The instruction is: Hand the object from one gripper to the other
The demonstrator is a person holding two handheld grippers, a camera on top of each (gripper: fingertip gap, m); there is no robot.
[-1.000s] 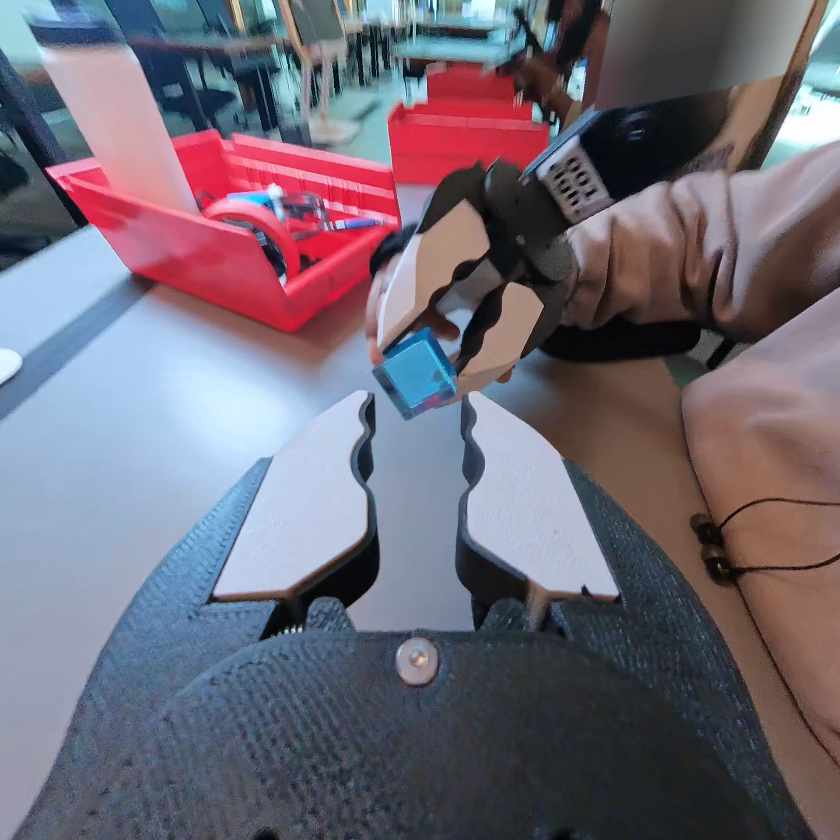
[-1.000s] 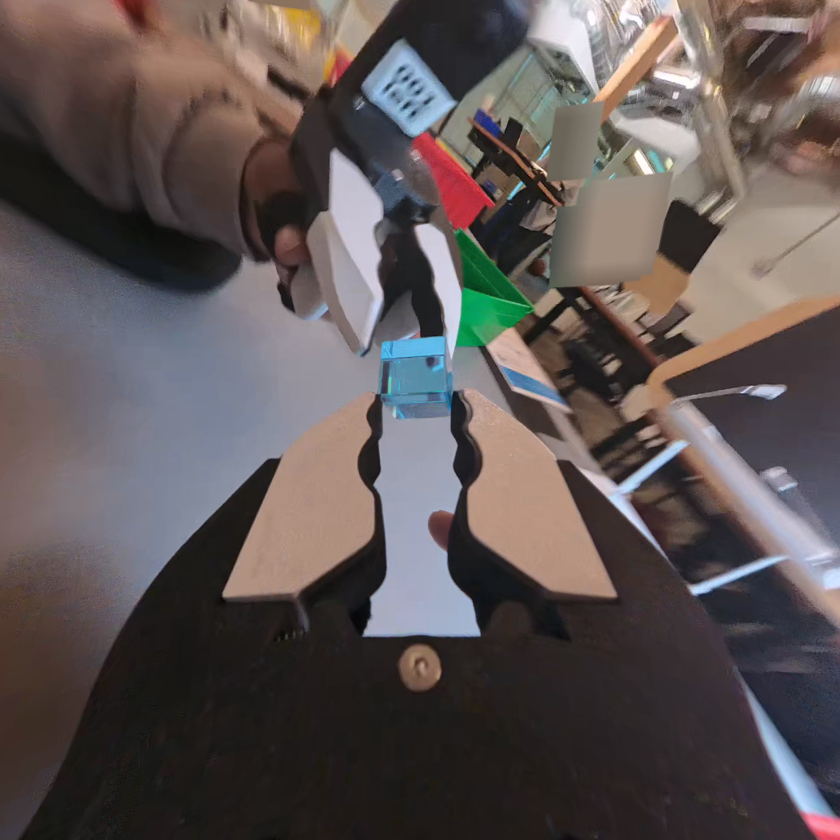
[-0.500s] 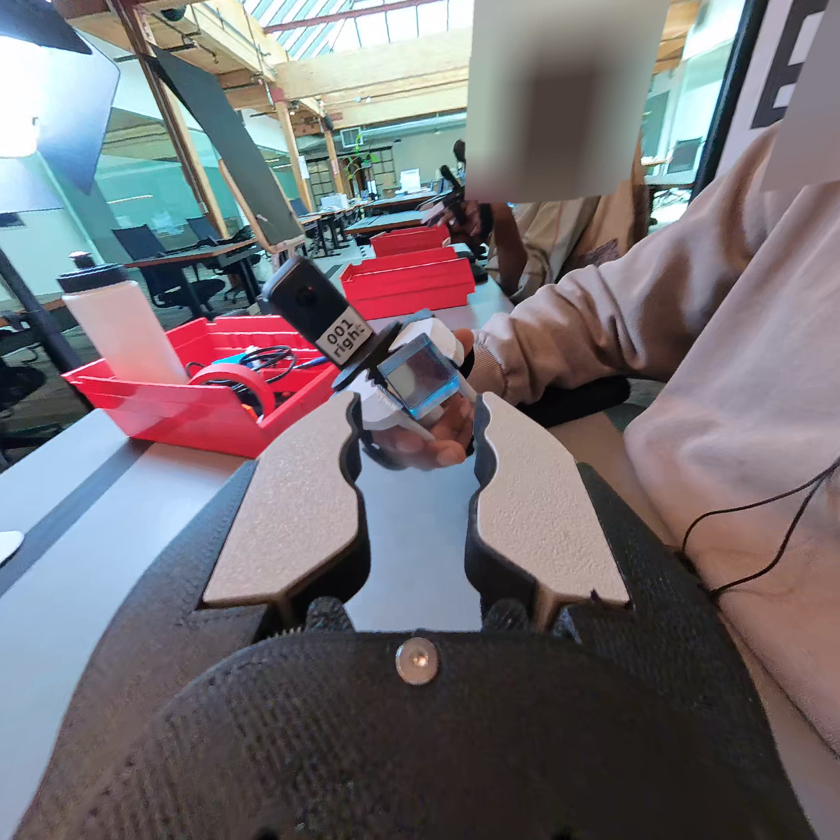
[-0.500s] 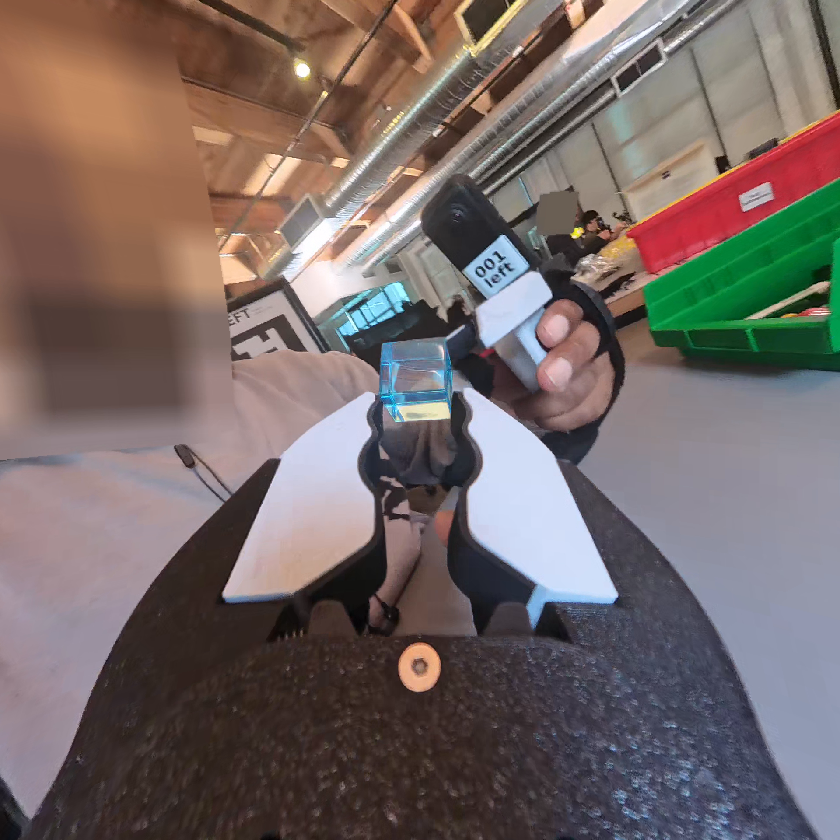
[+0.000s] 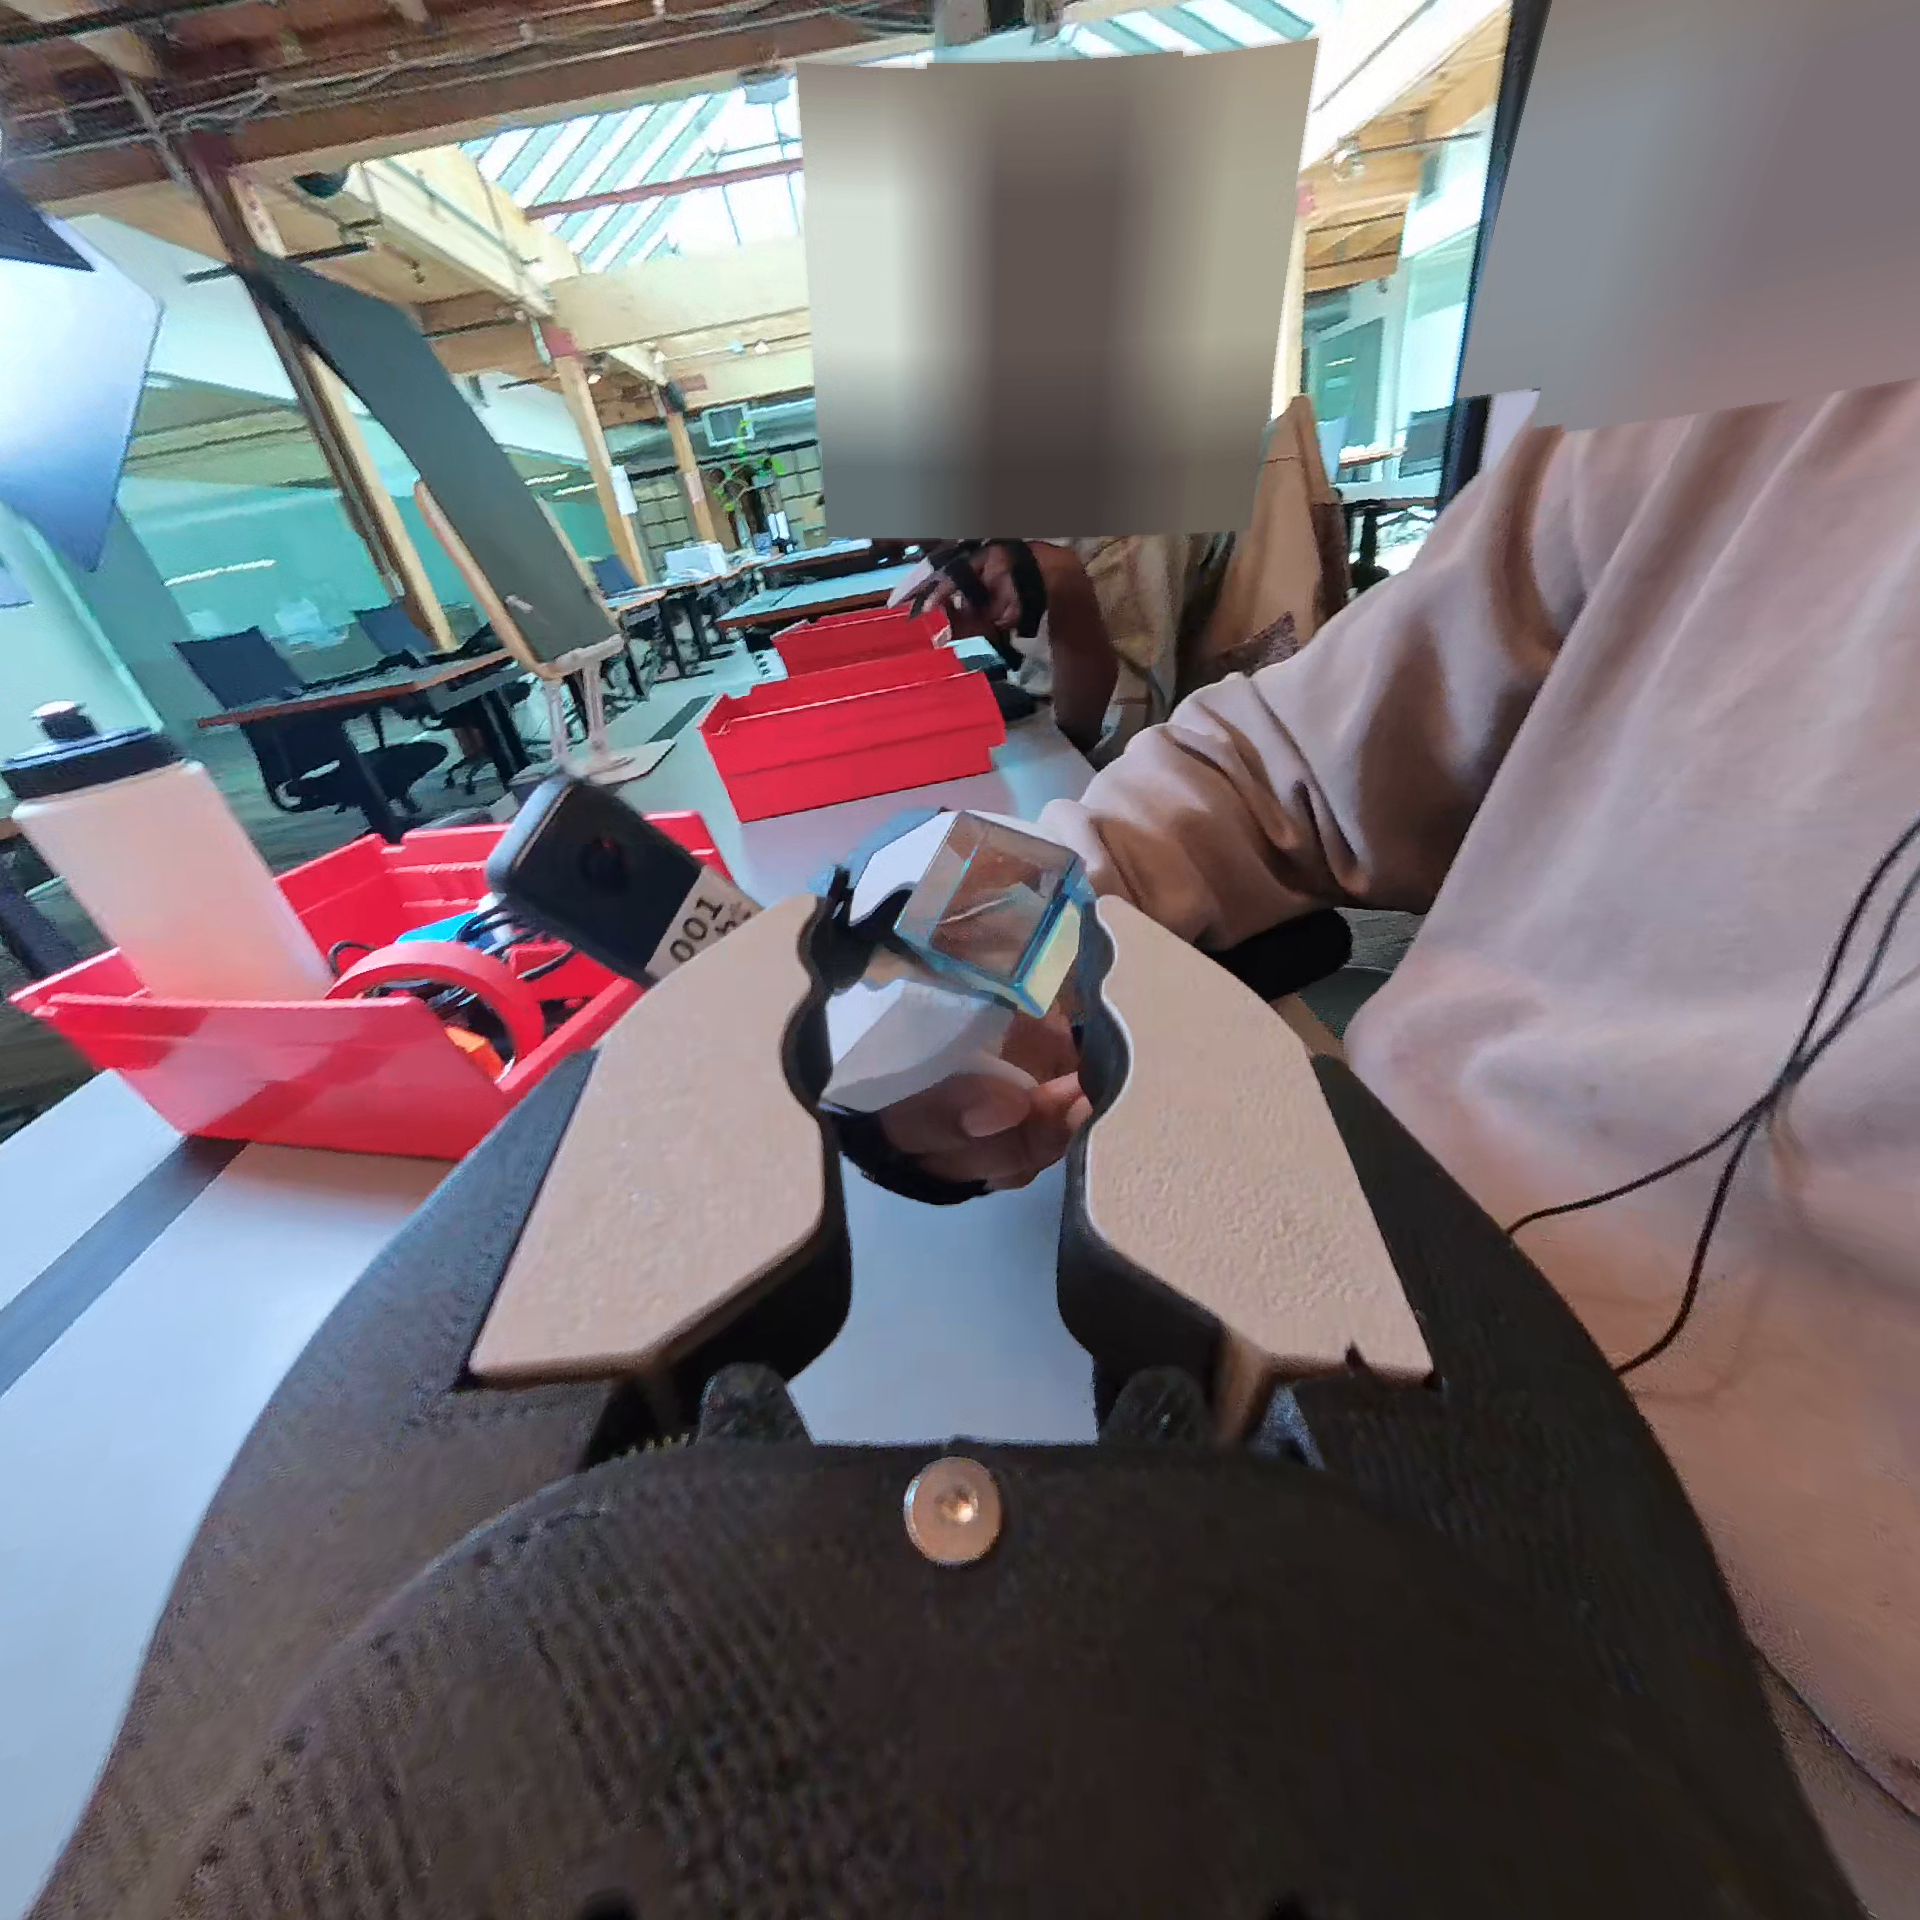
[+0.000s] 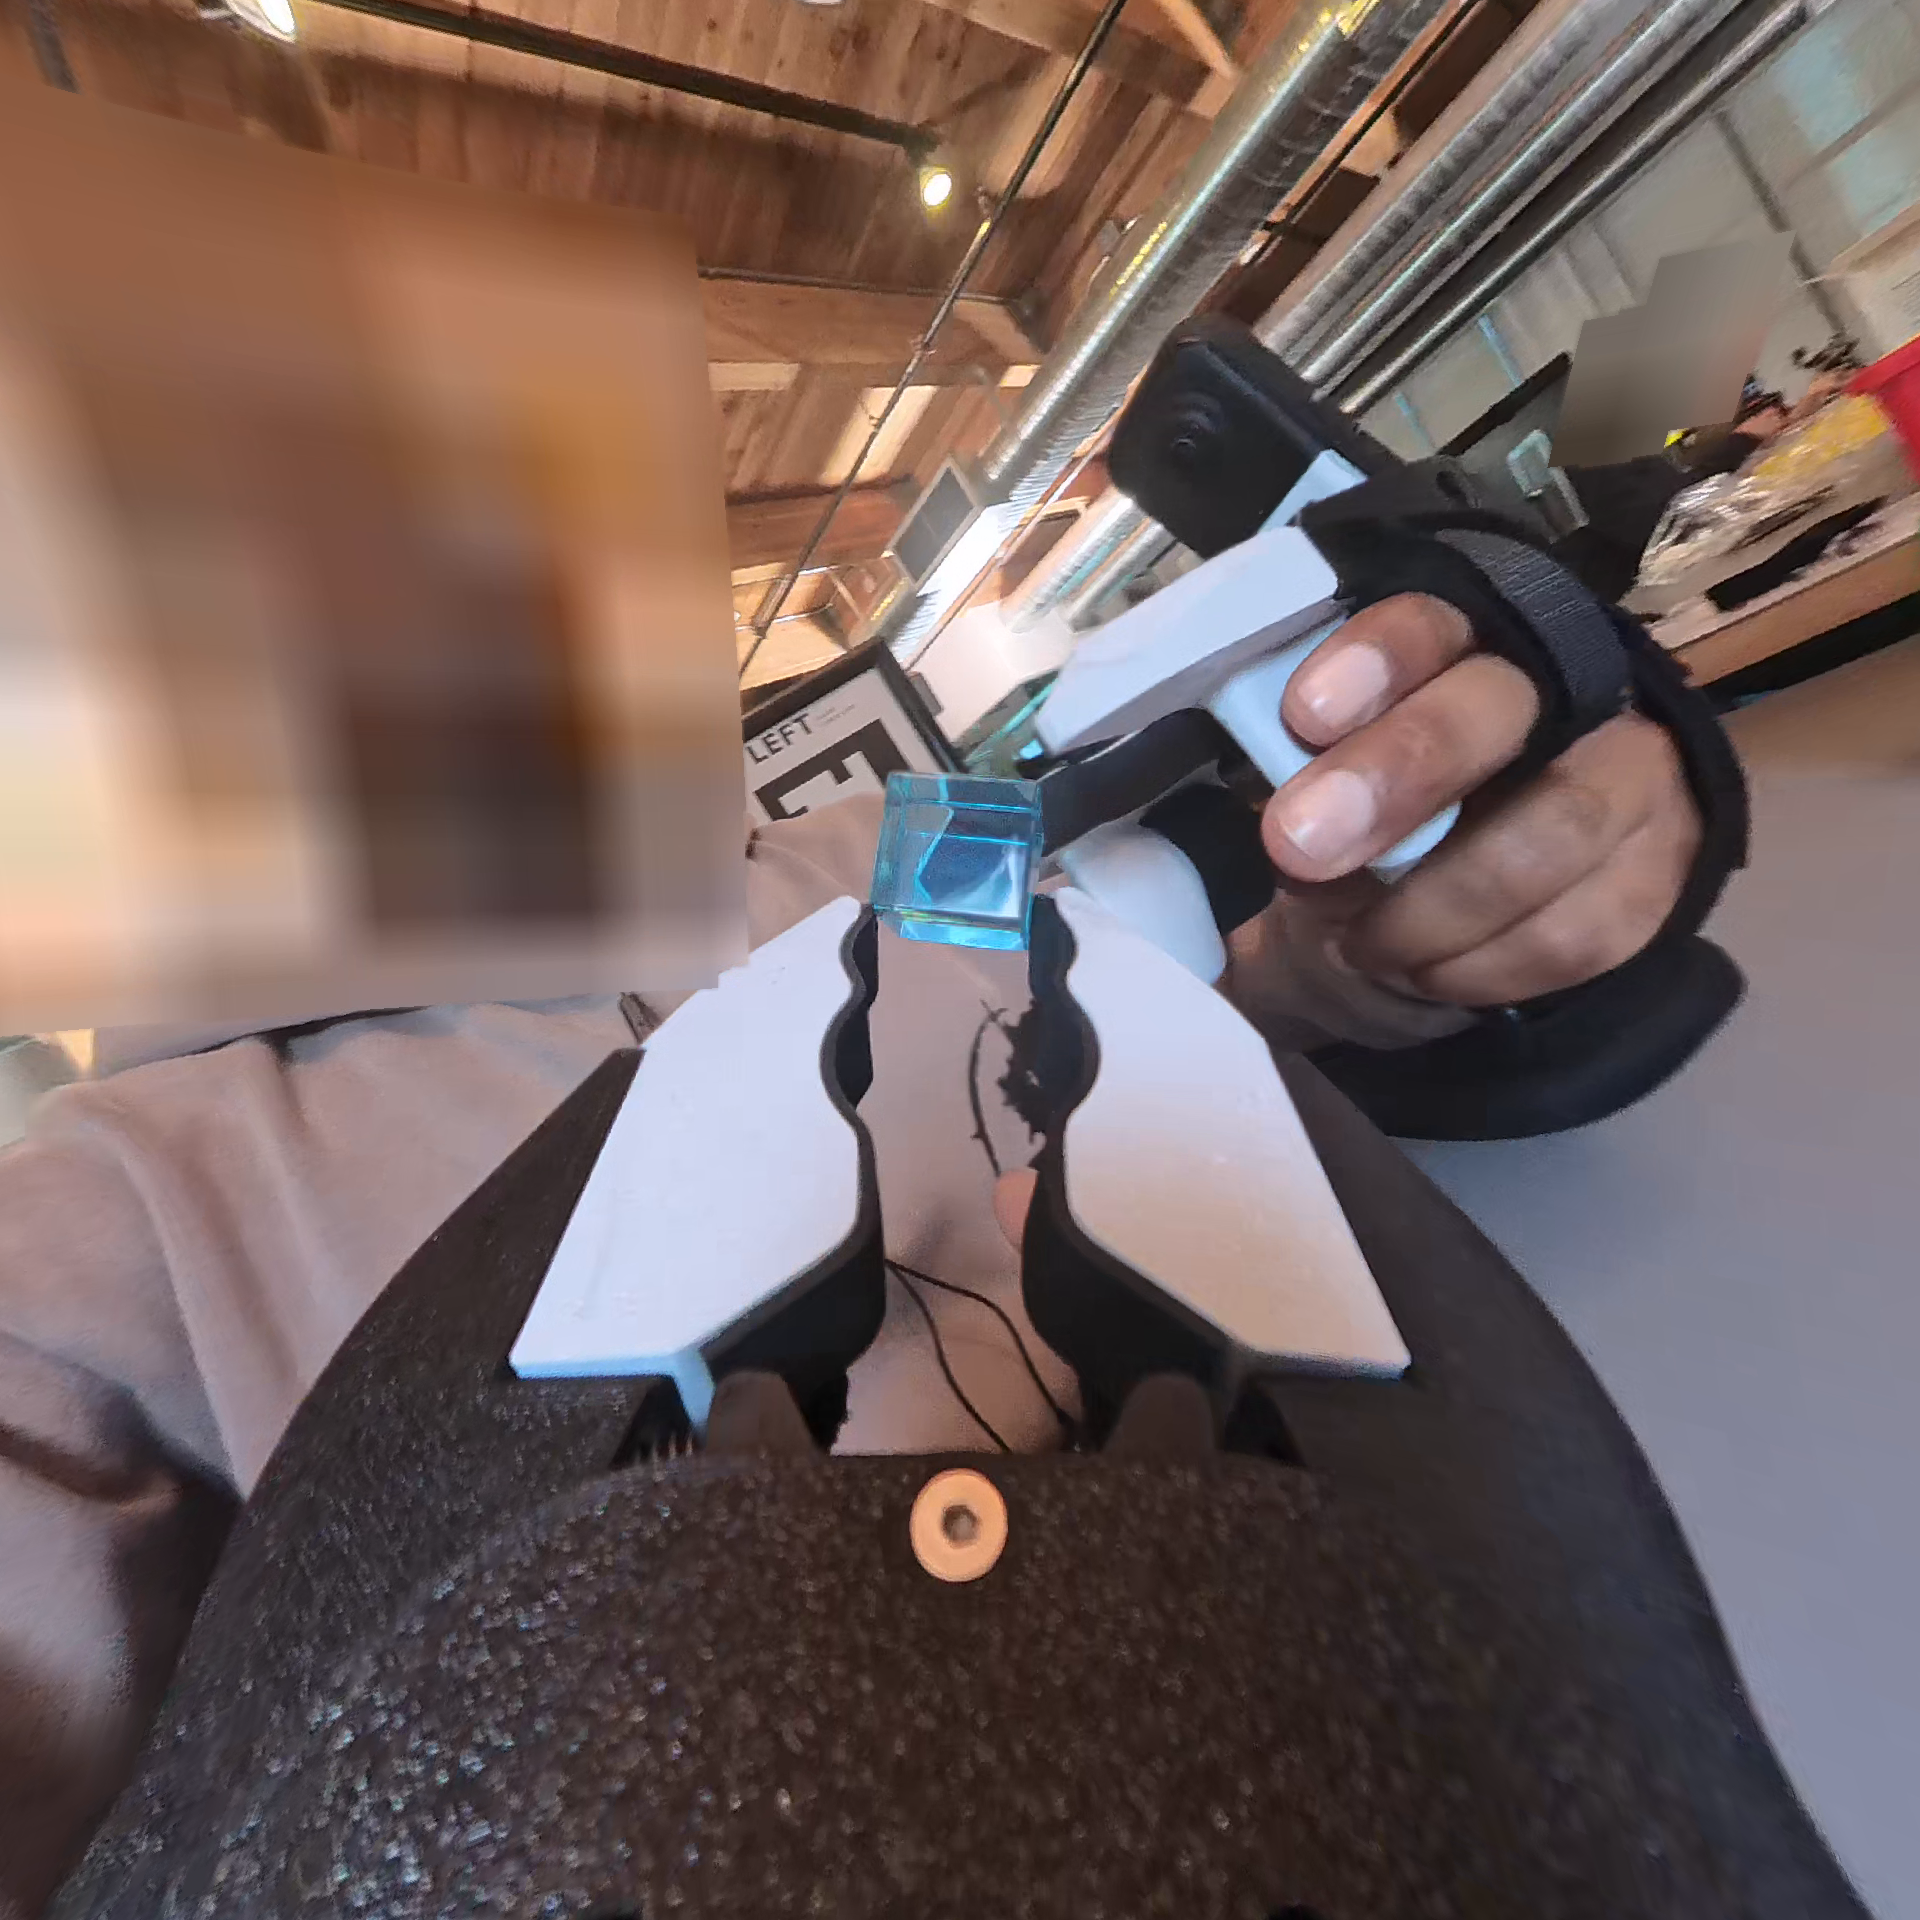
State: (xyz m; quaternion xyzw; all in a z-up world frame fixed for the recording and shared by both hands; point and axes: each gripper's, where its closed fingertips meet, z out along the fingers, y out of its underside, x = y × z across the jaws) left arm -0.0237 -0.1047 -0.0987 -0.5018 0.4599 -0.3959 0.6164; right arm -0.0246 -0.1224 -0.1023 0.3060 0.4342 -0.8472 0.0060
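Observation:
A clear blue cube [image 6: 956, 868] is pinched at the tips of my right gripper [image 6: 954, 914], which is shut on it and holds it in the air above the grey table [image 6: 1766, 1195]. My left gripper [image 5: 956, 920] is open. The cube [image 5: 987, 914] sits between its two fingertips, close to the right one; I cannot tell whether it touches. In the left wrist view the right gripper [image 5: 925, 945] comes in from the left, its white fingers [image 5: 894, 1039] on the cube. In the right wrist view the left gripper [image 6: 1101, 800], held by a gloved hand [image 6: 1455, 831], is just right of the cube.
A red bin [image 5: 260, 1049] with a white bottle [image 5: 156, 883] and a red tape roll [image 5: 436, 987] stands at the left on the table [image 5: 156, 1299]. More red bins [image 5: 842, 727] stand farther back. A person's beige sweater [image 5: 1610, 935] with a black cord fills the right. Left and right tips are no more than a few centimetres apart.
Both grippers have risen off the table and tilted upward. The right gripper kept the cube. The left gripper has closed in, so the cube now lies between its open tips.

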